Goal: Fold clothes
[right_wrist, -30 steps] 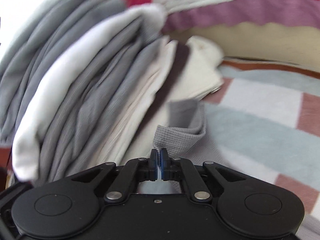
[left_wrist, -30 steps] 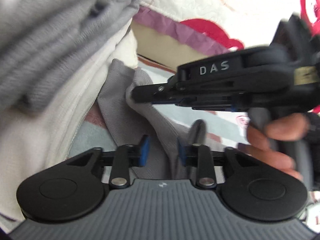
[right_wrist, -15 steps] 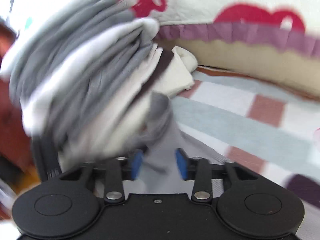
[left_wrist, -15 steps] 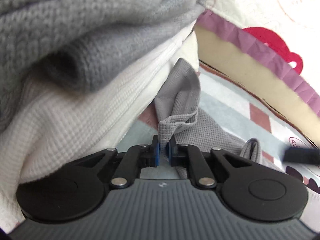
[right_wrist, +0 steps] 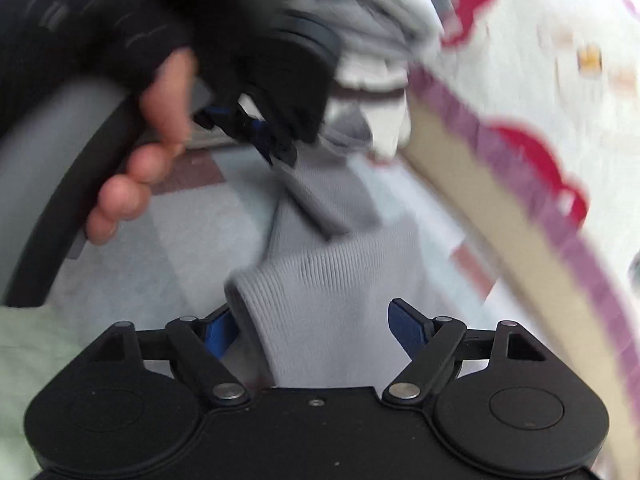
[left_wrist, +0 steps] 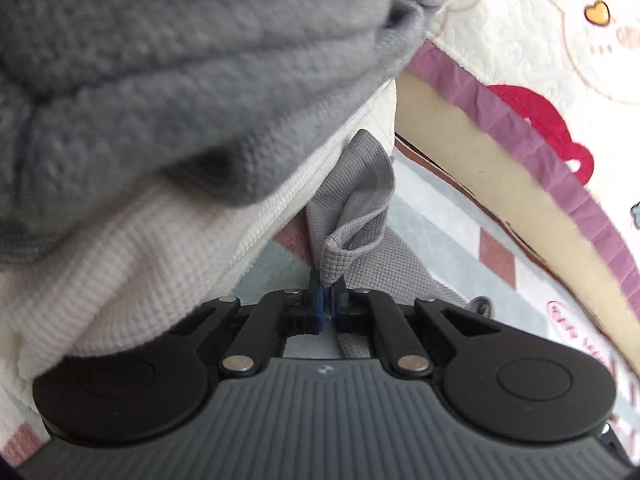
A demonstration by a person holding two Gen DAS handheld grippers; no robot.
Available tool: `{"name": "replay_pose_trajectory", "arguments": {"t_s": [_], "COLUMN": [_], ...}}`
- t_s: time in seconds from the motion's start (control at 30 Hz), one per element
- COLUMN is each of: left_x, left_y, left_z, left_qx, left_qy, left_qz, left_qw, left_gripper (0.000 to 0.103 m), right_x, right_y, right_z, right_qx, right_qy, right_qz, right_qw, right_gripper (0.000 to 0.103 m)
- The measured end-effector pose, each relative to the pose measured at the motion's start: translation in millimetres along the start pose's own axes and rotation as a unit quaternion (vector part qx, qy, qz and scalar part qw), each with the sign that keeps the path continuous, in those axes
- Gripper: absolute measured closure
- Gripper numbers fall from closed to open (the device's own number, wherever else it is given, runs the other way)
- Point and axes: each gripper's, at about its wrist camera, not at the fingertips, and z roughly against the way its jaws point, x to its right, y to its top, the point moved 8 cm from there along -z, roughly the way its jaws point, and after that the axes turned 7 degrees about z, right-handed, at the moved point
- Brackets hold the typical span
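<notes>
You are pinching a corner of the small grey ribbed knit garment [left_wrist: 352, 208] in your closed left claw [left_wrist: 328, 304], beside the stacked grey and white folded clothes [left_wrist: 168, 128] on the checked bed cover [left_wrist: 440, 216]. Your right claw [right_wrist: 310, 330] is gaping wide around its cuffed end; tugging risks toppling the stack. No legible writing is showing.

You have a checked blanket [left_wrist: 448, 216] of pale blue, white and rust-brown squares spread underneath. Behind it runs a cream mattress edge [left_wrist: 480, 160], topped by a white quilt [left_wrist: 528, 12] with a purple frill [left_wrist: 512, 120], red shapes and what looks like a rabbit.
</notes>
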Motion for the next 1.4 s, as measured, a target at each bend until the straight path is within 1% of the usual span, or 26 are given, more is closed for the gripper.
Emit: {"name": "replay_pose_trajectory", "arguments": {"t_s": [0.03, 0.1, 0.13, 0.17, 0.3, 0.33, 0.43, 0.47, 0.5, 0.53, 0.6, 0.67, 0.73, 0.8, 0.87, 0.9, 0.93, 0.97, 1.0, 1.07, 1.13, 1.2, 1.27, 1.3, 1.33, 1.4], "left_x": [0, -1, -1, -1, -1, -1, -1, -1, 0, 1, 4, 9, 15, 21, 34, 44, 53, 63, 72, 85, 99, 118, 126, 131, 136, 143], "left_y": [0, 0, 0, -1, -1, -1, -2, -4, -5, -8, -14, -17, -20, -26, -38, -44, -48, -51, -53, -51, -49, -49, -55, -58, -61, -62], "left_z": [-1, -2, -3, -3, -4, -4, -5, -4, -6, -8, -12, -11, -7, 2, 8, 9, 15, 21, 28, 47, 66, 74, 85, 88, 89, 88], "left_qx": [-0.002, -0.007, -0.009, -0.011, -0.016, -0.017, -0.021, -0.026, -0.035, -0.049, -0.076, -0.094, -0.115, -0.146, -0.191, -0.209, -0.22, -0.223, -0.218, -0.183, -0.148, -0.133, -0.144, -0.141, -0.138, -0.106], "left_qy": [0.0, 0.0, 0.0, 0.0, -0.001, -0.001, -0.001, -0.002, -0.004, -0.012, -0.029, -0.044, -0.064, -0.102, -0.146, -0.167, -0.183, -0.191, -0.195, -0.204, -0.212, -0.256, -0.3, -0.31, -0.319, -0.304], "left_qz": [0.001, 0.003, 0.004, 0.005, 0.012, 0.013, 0.015, 0.012, 0.01, 0.01, 0.009, 0.012, 0.017, 0.045, 0.071, 0.072, 0.063, 0.042, 0.013, -0.041, -0.093, -0.106, -0.107, -0.112, -0.116, -0.148], "left_qw": [1.0, 1.0, 1.0, 0.9999, 0.9998, 0.9998, 0.9997, 0.9996, 0.9993, 0.9987, 0.9967, 0.9945, 0.9912, 0.9829, 0.9682, 0.9608, 0.9563, 0.9551, 0.9561, 0.9608, 0.9614, 0.9515, 0.9367, 0.9334, 0.9303, 0.9352], "left_gripper": [0.1, 0.1, 0.1, 0.1, 0.1, 0.1, 0.1, 0.1, 0.099, 0.099, 0.098, 0.098, 0.097, 0.095, 0.092, 0.092, 0.091, 0.088, 0.084, 0.083, 0.08, 0.078, 0.075, 0.074, 0.071, 0.071], "right_x": [0, 4, 6, 7, -4, -5, 3, 5, 7, 13, 27, 43, 60, 78, 96, 104, 113, 121, 130, 149, 168, 184, 195, 200, 204, 208], "right_y": [2, 4, 5, 6, 8, 8, 5, 4, 3, 2, 0, -1, -1, -3, -8, -12, -16, -21, -26, -44, -66, -96, -129, -147, -164, -199], "right_z": [-2, -7, -9, -10, -5, -5, -15, -19, -24, -26, -22, -8, 10, 28, 43, 49, 56, 63, 69, 80, 87, 86, 81, 77, 73, 66], "right_qx": [0.002, 0.001, -0.002, -0.008, -0.042, -0.047, -0.033, -0.028, -0.029, -0.03, -0.022, 0.001, 0.024, 0.043, 0.057, 0.064, 0.069, 0.073, 0.079, 0.096, 0.108, 0.105, 0.102, 0.099, 0.093, 0.074], "right_qy": [-0.009, -0.01, -0.009, -0.006, -0.005, -0.003, -0.009, -0.012, -0.01, -0.003, 0.009, -0.004, -0.027, -0.051, -0.065, -0.067, -0.068, -0.069, -0.065, -0.041, -0.018, -0.003, 0.005, 0.007, 0.007, 0.005], "right_qz": [0.003, -0.023, -0.033, -0.039, 0.021, 0.019, -0.017, -0.026, -0.038, -0.059, -0.115, -0.141, -0.148, -0.153, -0.167, -0.178, -0.192, -0.206, -0.226, -0.296, -0.369, -0.441, -0.496, -0.525, -0.552, -0.599], "right_qw": [1.0, 1.0, 0.999, 0.999, 0.999, 0.999, 0.999, 0.999, 0.999, 0.998, 0.993, 0.99, 0.988, 0.986, 0.982, 0.98, 0.977, 0.973, 0.969, 0.95, 0.923, 0.891, 0.862, 0.845, 0.829, 0.797], "right_gripper": [0.022, 0.037, 0.039, 0.04, 0.041, 0.042, 0.044, 0.051, 0.077, 0.084, 0.086, 0.086, 0.087, 0.087, 0.087, 0.087, 0.087, 0.087, 0.087, 0.087, 0.087, 0.086, 0.086, 0.086, 0.086, 0.085]}}
